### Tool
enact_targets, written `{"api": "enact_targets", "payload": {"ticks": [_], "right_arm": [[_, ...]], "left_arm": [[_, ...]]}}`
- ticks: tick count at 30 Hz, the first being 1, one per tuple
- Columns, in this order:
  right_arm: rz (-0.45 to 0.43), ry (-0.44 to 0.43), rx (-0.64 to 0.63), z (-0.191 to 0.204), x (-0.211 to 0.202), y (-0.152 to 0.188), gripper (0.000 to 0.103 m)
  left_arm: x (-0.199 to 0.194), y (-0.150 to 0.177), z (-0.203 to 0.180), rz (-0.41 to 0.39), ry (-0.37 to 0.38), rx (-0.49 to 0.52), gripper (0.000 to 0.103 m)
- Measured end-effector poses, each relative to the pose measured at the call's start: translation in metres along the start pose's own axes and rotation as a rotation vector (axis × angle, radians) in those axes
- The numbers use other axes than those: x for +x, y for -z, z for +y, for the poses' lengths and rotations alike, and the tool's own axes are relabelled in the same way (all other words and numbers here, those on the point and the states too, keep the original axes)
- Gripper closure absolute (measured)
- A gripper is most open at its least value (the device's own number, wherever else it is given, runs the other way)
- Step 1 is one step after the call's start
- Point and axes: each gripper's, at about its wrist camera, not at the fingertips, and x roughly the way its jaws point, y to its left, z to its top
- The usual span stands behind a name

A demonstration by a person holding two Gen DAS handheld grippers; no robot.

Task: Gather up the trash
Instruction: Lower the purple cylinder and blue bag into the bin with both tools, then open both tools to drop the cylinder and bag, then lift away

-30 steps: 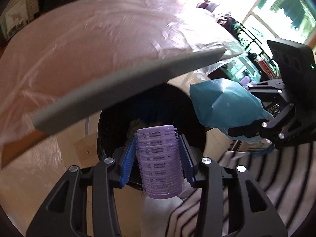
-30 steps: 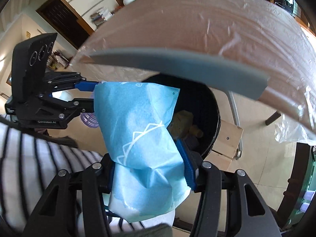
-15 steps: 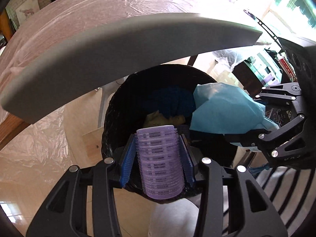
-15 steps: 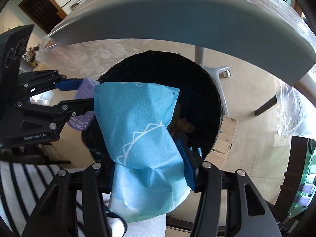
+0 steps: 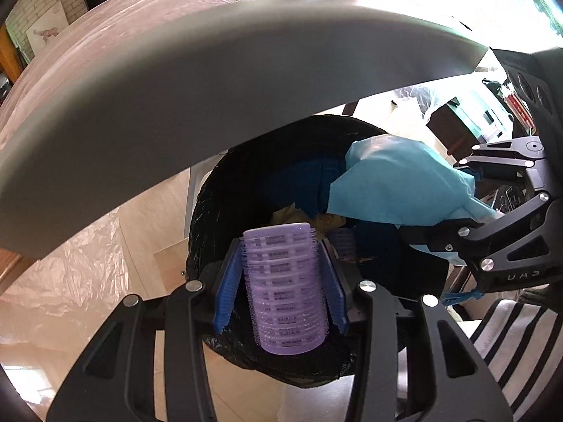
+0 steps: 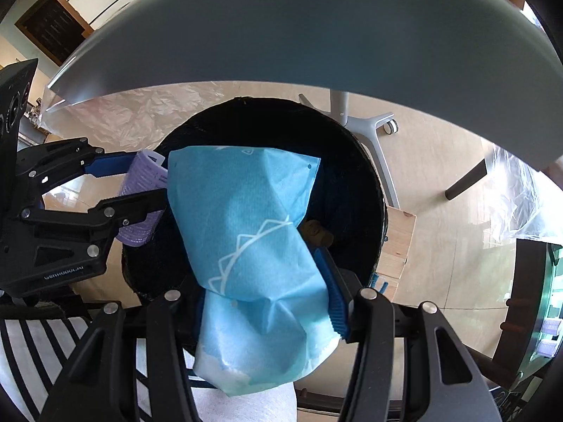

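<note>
Both tongs poised over the bin, loads not yet dropped

The left tongs (image 5: 281,281) are clenched on a lilac plastic hair roller with a bristly ribbed surface (image 5: 286,288), held upright between the blue pads at the near rim of the round bin lined with a black plastic bag (image 5: 211,211); the right tongs (image 6: 267,302) are clenched on a crumpled light-blue paper napkin with a white printed pattern (image 6: 246,232), which hangs over the bin's mouth. The bin stands on the pale wooden floor (image 6: 440,246) beneath the edge of the grey desk (image 5: 211,88), with yellowish scraps already inside. The step in hand looks like the drop; next, each pair of tongs should part its pads so the roller and napkin fall inside, the roller carried a little further in past the rim first
</note>
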Motion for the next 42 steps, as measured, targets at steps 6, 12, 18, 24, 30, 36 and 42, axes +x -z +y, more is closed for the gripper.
{"api": "enact_targets", "payload": {"ticks": [6,12,18,24,30,36,42], "right_arm": [[-0.002,-0.004,-0.003,0.001,0.0,-0.001,0.046],[-0.013,-0.026,0.043,-0.005,-0.009,0.001,0.026],[-0.024,-0.028,-0.006,-0.001,-0.032,0.005,0.026],[-0.063,-0.14,-0.066,0.008,-0.085,0.004,0.025],[-0.274,-0.165,-0.085,0.006,-0.153,-0.027,0.014],[-0.461,0.1,0.061,-0.043,-0.168,-0.086,0.004],[-0.449,0.257,0.153,-0.106,-0.132,-0.154,0.004]], "left_arm": [[0.002,-0.001,-0.002,-0.026,0.008,0.028,0.046],[0.001,0.001,0.009,-0.013,-0.01,-0.011,0.026],[-0.017,0.006,0.017,-0.009,0.017,-0.039,0.026],[-0.071,0.003,0.02,-0.089,0.055,-0.022,0.026],[-0.136,-0.03,0.036,-0.311,0.036,-0.054,0.003],[-0.137,-0.074,0.085,-0.416,-0.154,-0.143,0.002],[-0.095,-0.12,0.155,-0.371,-0.243,-0.295,0.002]]}}
